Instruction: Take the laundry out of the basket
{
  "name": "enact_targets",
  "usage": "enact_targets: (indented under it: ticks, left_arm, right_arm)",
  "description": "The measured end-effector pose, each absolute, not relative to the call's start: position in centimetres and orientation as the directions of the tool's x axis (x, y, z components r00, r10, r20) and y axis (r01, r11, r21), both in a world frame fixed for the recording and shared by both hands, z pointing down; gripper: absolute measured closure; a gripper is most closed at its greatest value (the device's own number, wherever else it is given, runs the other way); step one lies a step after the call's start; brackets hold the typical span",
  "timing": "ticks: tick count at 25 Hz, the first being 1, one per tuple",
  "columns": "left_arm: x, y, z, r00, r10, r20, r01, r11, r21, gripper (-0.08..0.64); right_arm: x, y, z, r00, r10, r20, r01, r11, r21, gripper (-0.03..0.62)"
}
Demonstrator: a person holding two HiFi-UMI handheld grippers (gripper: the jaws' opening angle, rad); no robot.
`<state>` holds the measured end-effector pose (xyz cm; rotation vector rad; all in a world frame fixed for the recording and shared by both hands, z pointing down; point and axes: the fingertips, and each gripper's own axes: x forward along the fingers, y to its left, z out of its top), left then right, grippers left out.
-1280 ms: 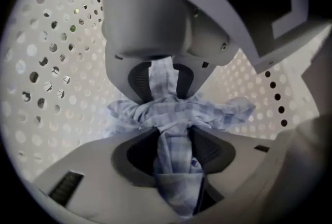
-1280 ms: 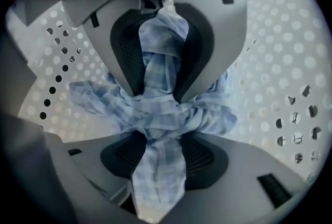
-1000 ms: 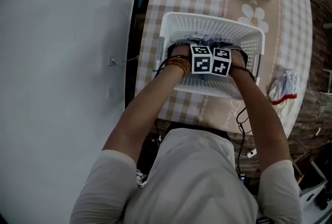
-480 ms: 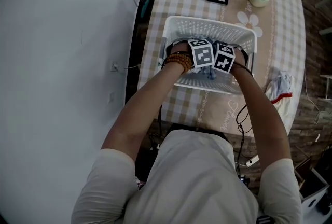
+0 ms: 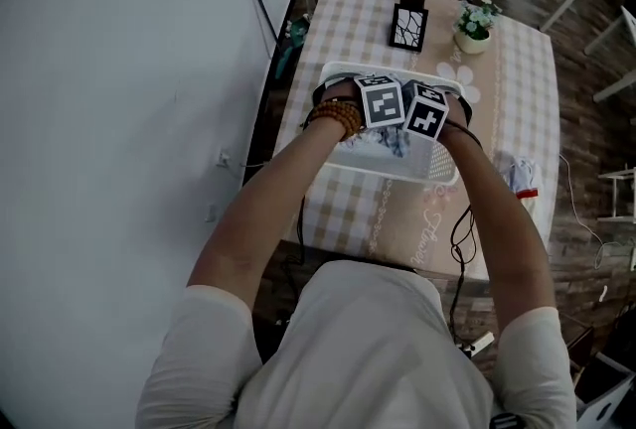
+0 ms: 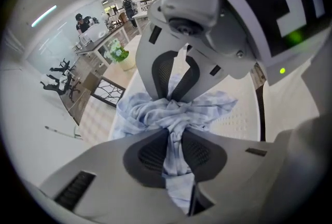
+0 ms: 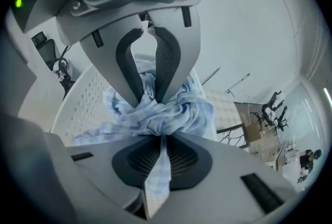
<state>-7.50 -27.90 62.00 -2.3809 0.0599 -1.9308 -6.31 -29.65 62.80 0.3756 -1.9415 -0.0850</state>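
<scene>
Pinching, with left gripper (image 6: 173, 114) and right gripper (image 7: 153, 113) just closed, one bunched blue cloth (image 6: 139, 109) over the basket (image 5: 437, 166) at 12 o'clock — soft, light, floppy, probably best held by thick folds.

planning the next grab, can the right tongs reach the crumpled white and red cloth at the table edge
Probably not yet: the right tongs have just closed on a blue checked cloth. The way to the white and red cloth looks free.

No text can be read; cursive print (image 5: 425, 230) on the tablecloth (image 5: 522, 109) is too small.
</scene>
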Motion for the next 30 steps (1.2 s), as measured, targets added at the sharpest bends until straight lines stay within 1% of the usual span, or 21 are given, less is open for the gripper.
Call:
enact_targets:
  ticks: [4, 10, 14, 16, 19, 24, 30]
  left_arm:
    - [-7.5, -28.3, 57.1, 0.221, -0.123, 0.967, 0.005, -0.992, -0.127, 0.468]
    - [-8.0, -28.5, 48.9, 0.242, -0.235, 0.942, -0.016, -0.971, -0.238, 0.469]
    - [-7.2, -28.8, 47.9, 0.256, -0.260, 0.931, 0.008, -0.963, -0.271, 0.469]
    - [-6.1, -28.6, 47.5, 0.280, -0.267, 0.922, 0.022, -0.958, -0.284, 0.469]
    - [-4.4, -27.6, 46.9, 0.273, -0.262, 0.926, 0.049, -0.957, -0.286, 0.469]
    - [3.3, -25.0, 46.4, 0.325, -0.238, 0.915, 0.162, -0.940, -0.302, 0.469]
    - [16.3, -19.4, 45.9, 0.400, -0.173, 0.900, 0.350, -0.879, -0.324, 0.469]
  right_arm:
    - [-6.2, -30.1, 57.4, -0.357, -0.348, 0.867, -0.214, 0.934, 0.286, 0.537]
    - [-6.8, -30.1, 48.7, -0.363, -0.440, 0.821, -0.189, 0.898, 0.398, 0.537]
    - [-6.1, -30.3, 47.7, -0.355, -0.471, 0.808, -0.205, 0.882, 0.424, 0.537]
    - [-5.0, -30.2, 47.3, -0.336, -0.491, 0.804, -0.228, 0.871, 0.436, 0.537]
    - [-3.0, -29.2, 46.6, -0.328, -0.500, 0.802, -0.254, 0.864, 0.435, 0.537]
    - [4.7, -26.4, 46.2, -0.254, -0.542, 0.801, -0.347, 0.824, 0.447, 0.537]
    - [18.1, -20.5, 45.6, -0.102, -0.591, 0.800, -0.507, 0.723, 0.469, 0.537]
